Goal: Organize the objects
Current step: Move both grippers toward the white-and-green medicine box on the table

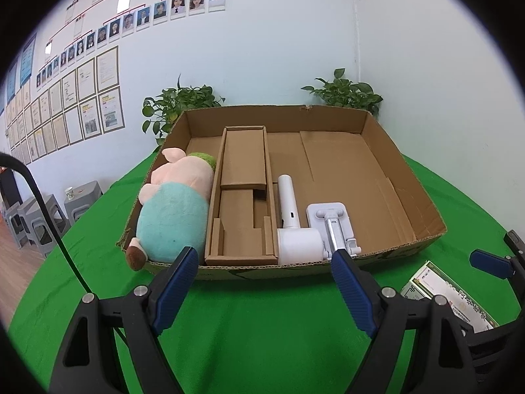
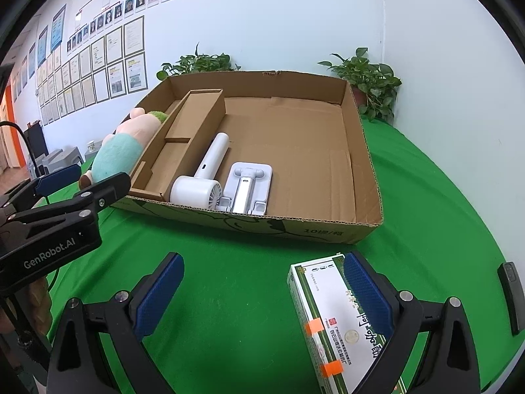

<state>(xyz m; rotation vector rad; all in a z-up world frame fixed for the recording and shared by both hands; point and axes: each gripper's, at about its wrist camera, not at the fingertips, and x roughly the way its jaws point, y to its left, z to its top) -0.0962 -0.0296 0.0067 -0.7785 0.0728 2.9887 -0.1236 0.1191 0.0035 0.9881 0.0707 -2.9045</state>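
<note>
A shallow cardboard box (image 1: 407,203) (image 2: 364,161) sits on the green table. Inside it lie a pink and teal plush toy (image 1: 174,210) (image 2: 121,147), a cardboard insert (image 1: 242,197), a white handheld fan (image 1: 292,226) (image 2: 200,184) and a white folding stand (image 1: 331,223) (image 2: 249,184). My left gripper (image 1: 264,257) (image 2: 88,180) is open and empty just before the box's near wall. My right gripper (image 2: 262,259) (image 1: 502,252) is open low over the table. A green and white medicine box (image 2: 328,302) (image 1: 449,292) lies flat against the inner side of its right finger.
Two potted plants (image 1: 177,105) (image 1: 344,92) stand behind the box by the wall. A slim black object (image 2: 510,295) lies at the table's right edge. Grey stools (image 1: 36,216) stand on the floor to the left. The right half of the box floor is bare cardboard.
</note>
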